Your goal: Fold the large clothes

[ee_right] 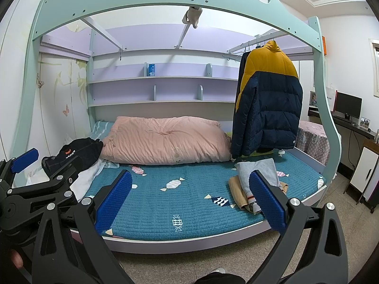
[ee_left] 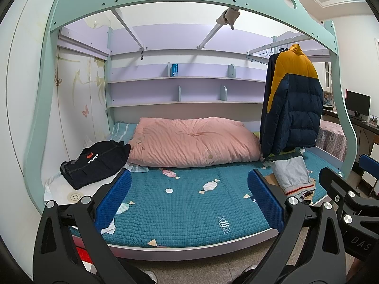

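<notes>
Room: bedroom with a mint-green loft frame (ee_left: 165, 2) over a low bed, its teal quilted mattress cover (ee_left: 189, 203) printed with candies.
Puffer jacket: large navy and mustard jacket (ee_left: 292, 99) on a hanger from the rail (ee_left: 263, 47) under the loft, at 2 o'clock in the left wrist view and 1 o'clock in the right wrist view (ee_right: 268, 99); its hem ends just above the bed.
Jacket versus jaws: well beyond both grippers, above and right of each gap, touching neither.
Left gripper: (ee_left: 189, 201) blue pads spread wide, nothing between them, only bare mattress cover behind.
Right gripper: (ee_right: 189, 201) also wide apart and empty; its right finger (ee_right: 266, 201) overlaps the grey garment in view.
Grey garment: folded grey piece (ee_left: 292, 172) on a tan one (ee_right: 236, 184), at 3 o'clock on the bed, below the jacket.
Black garment: folded black top (ee_left: 94, 163) with an orange logo, at 9 o'clock, beside the quilt.
Quilt: pink quilt (ee_left: 194, 142) bundled along the back of the bed.
Shelves: lilac wall shelves (ee_left: 184, 90) at 12 o'clock, a small blue box (ee_left: 174, 69) on the upper one.
Far right: dark monitor (ee_right: 348, 104) on a desk.
</notes>
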Demonstrator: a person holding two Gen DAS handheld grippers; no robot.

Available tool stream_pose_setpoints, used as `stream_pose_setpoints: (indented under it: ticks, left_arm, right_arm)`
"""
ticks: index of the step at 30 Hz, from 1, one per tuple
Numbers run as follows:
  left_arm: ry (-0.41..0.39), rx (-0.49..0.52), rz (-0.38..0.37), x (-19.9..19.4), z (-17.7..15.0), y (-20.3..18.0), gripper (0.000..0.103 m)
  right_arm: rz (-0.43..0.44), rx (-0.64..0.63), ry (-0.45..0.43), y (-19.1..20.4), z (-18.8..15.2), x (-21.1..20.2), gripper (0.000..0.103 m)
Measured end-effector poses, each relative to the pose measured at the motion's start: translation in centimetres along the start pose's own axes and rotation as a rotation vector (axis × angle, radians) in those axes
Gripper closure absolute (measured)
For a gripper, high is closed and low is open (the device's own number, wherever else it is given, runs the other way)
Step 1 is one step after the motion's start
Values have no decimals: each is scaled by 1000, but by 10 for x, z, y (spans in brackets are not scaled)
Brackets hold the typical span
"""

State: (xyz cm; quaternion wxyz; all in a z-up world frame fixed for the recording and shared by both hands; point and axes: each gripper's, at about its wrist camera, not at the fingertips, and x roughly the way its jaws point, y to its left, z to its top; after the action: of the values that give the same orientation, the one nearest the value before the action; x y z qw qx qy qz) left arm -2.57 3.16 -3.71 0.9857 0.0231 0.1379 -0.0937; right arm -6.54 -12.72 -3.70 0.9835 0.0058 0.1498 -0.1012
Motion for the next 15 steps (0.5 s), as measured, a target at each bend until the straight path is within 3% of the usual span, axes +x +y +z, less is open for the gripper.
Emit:
stream_pose_setpoints:
  ticks: [15]
  left_arm:
    - [-16, 6, 10, -2, 4, 2, 4]
  right_arm:
    - [-2, 1, 0, 3, -1, -1, 7]
